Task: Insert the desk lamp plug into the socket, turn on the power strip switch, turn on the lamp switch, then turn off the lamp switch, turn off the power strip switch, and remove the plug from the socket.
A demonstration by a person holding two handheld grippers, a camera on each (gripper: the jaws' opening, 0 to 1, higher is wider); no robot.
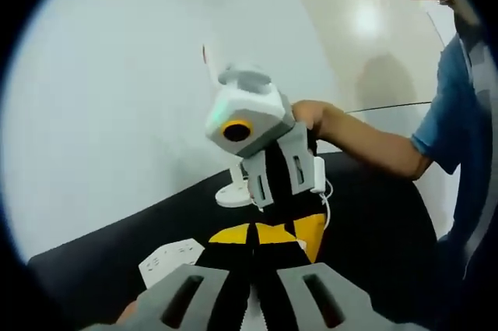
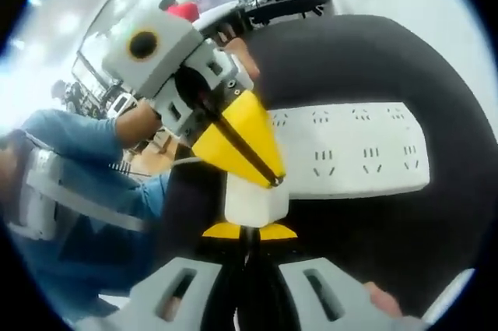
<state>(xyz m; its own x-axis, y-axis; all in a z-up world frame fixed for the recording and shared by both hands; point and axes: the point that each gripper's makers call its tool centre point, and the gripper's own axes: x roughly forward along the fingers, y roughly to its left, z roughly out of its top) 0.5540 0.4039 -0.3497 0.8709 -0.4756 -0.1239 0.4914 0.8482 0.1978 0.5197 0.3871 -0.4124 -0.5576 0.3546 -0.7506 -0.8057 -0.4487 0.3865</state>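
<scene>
My left tongs (image 2: 274,181): closed on the white plug (image 2: 255,202) | my right tongs (image 1: 253,231): closed too | white flat power strip (image 2: 350,150) on black table (image 2: 350,58)

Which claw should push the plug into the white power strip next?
Right, probably. The right claw seems shut on the white plug, and the power strip lies just ahead of it. The left claw merely touches the plug with closed tips.

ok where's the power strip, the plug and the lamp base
power strip (image 2: 350,152): right gripper view, on its white top face among the sockets
plug (image 2: 255,200): right gripper view, on its white body
lamp base (image 1: 232,193): left gripper view, on the round white foot
</scene>
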